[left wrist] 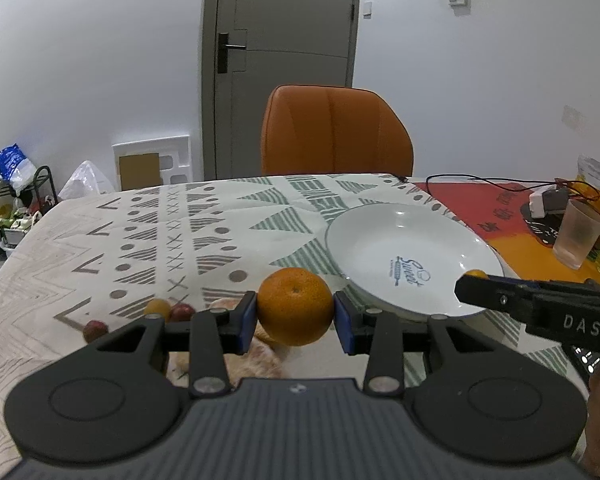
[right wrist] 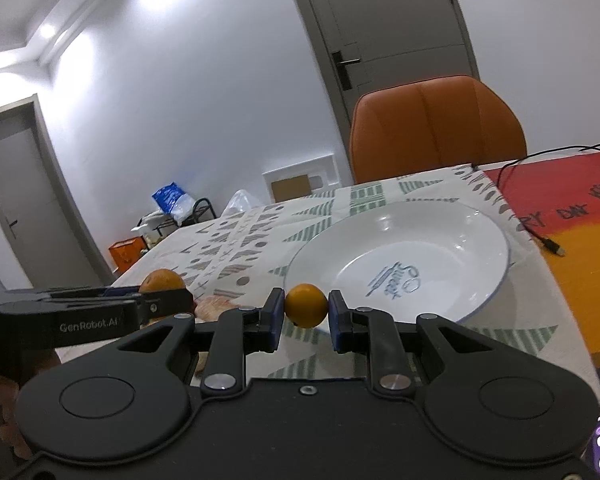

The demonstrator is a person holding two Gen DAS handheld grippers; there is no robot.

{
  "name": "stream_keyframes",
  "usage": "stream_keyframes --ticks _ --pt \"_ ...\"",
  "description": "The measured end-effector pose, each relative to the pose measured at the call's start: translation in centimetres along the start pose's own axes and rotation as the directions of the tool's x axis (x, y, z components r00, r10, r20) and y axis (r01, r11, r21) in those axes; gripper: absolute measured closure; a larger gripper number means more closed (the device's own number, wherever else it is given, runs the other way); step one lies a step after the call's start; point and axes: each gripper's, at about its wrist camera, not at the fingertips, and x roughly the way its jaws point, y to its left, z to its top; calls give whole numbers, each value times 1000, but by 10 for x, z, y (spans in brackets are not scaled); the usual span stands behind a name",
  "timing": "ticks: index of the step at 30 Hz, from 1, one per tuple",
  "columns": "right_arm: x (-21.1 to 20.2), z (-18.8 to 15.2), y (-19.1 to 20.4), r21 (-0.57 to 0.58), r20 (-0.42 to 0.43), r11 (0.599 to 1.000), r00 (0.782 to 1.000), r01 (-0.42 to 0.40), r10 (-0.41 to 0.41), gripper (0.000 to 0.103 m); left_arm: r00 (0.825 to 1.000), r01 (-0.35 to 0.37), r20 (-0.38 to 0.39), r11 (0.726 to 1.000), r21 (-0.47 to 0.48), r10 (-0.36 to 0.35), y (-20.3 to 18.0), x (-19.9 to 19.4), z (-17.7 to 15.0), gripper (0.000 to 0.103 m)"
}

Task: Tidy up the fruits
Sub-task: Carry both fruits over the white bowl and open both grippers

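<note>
Left gripper (left wrist: 295,312) clamps an orange (left wrist: 295,306) across its widest girth, held above the tablecloth (left wrist: 148,236) beside the white plate (left wrist: 364,236); red fruits (left wrist: 96,330) appear only here. Right gripper (right wrist: 303,306), nearly closed, pinches a small yellow fruit (right wrist: 305,305) before the plate; firm, smooth skins may slip.

You have a large orange (left wrist: 295,306), round with a dimpled stem end facing you, pinched between blue pads and lifted clear of the tabletop (left wrist: 100,248), just short of the plate's near rim. A small, smooth yellow-orange fruit (right wrist: 306,305) is clamped likewise, hanging over that same near rim. The white plate (right wrist: 440,240), blue-edged with blue lettering in its well, sits toward the tabletop's right side. Two red fruits (left wrist: 96,330) and one yellow (left wrist: 157,307) lie near its front edge.
</note>
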Motion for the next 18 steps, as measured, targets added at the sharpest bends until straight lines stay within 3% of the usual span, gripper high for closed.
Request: stream_keyframes --ticks 18 --pt "22 10 -31 18 12 997 997 74 -75 81 1000 24 -13 999 43 -23 -25 33 17 64"
